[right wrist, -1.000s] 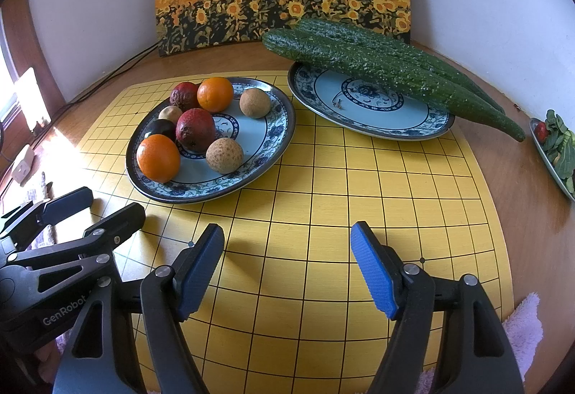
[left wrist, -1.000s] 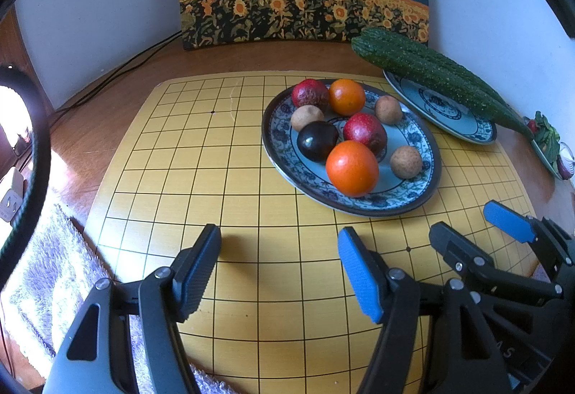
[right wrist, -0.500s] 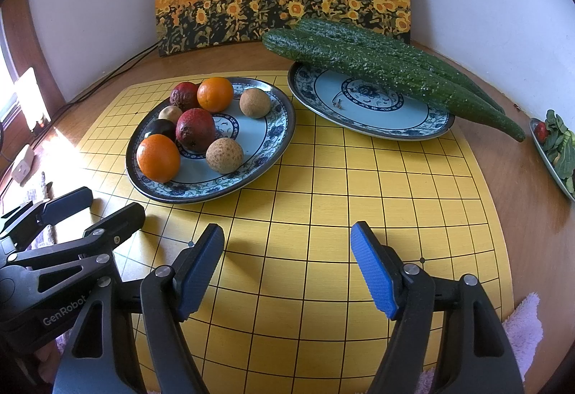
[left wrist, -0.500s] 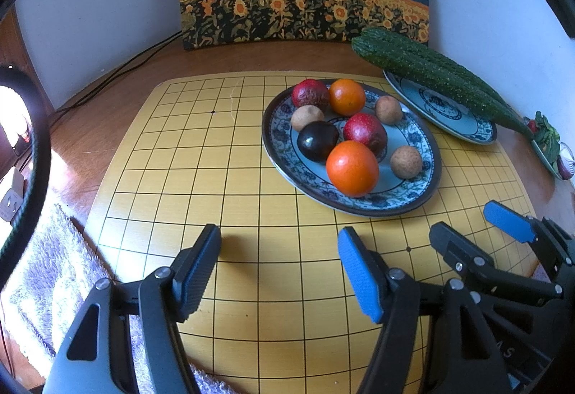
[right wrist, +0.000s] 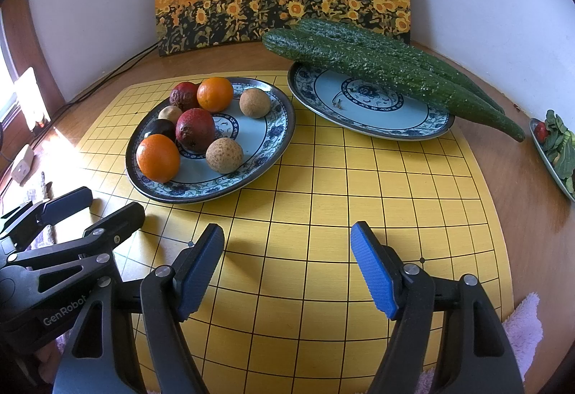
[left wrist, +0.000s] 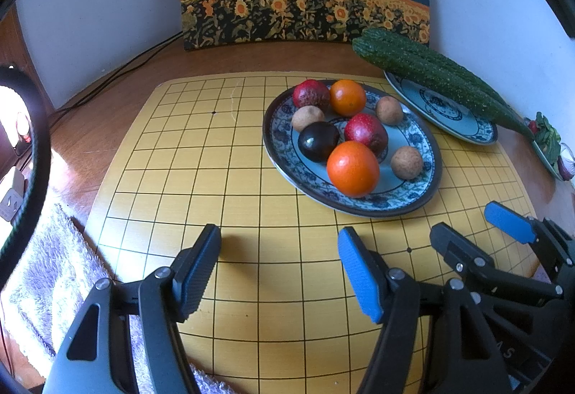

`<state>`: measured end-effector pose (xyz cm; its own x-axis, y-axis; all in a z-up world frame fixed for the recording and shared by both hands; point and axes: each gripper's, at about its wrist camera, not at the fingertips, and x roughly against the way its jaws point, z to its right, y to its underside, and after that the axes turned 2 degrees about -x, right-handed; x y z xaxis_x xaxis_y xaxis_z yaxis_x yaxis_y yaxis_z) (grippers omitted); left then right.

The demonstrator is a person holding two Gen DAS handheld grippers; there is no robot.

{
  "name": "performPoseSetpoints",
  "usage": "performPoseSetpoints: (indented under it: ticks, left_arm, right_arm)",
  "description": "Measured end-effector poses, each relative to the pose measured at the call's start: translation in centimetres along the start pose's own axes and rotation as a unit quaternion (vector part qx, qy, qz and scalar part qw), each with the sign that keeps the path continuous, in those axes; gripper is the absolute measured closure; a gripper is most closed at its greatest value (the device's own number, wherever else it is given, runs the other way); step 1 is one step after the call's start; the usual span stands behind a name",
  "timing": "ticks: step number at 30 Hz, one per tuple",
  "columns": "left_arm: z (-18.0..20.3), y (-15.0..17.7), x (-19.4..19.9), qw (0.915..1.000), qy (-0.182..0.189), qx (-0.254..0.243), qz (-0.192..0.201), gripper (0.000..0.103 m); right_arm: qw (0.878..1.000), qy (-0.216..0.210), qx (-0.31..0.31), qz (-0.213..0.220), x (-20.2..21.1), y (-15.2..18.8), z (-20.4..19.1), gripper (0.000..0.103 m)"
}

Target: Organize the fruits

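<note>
both the left gripper (left wrist: 278,266) and the right gripper (right wrist: 287,266) hang released, with nothing between the jaws, over the yellow board (right wrist: 323,214). the fruits lie crowded on the near plate (right wrist: 273,142), touching each other. i think pushing one round fruit can make its neighbours roll off the low rim. the second plate (right wrist: 359,121) with the cucumbers (right wrist: 377,67) stands just beside. the front of the board gives open room.

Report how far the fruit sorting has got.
Done: nothing visibly; all eight fruits still share one plate. In hand: nothing; the left gripper and right gripper hover over the board, jaws open and empty. Left: all the sorting. The second plate carries only cucumbers.
</note>
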<state>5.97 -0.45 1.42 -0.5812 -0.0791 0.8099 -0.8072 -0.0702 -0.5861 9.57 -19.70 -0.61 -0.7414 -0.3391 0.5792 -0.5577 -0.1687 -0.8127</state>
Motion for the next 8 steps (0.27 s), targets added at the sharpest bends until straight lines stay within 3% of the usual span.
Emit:
performPoseSetpoints:
  ticks: [8]
  left_arm:
    - [-0.37, -0.16, 0.11, 1.0000, -0.002, 0.002, 0.001, 0.031]
  right_arm:
    - [1.000, 0.000, 0.000, 0.000, -0.04, -0.01, 0.06, 0.028]
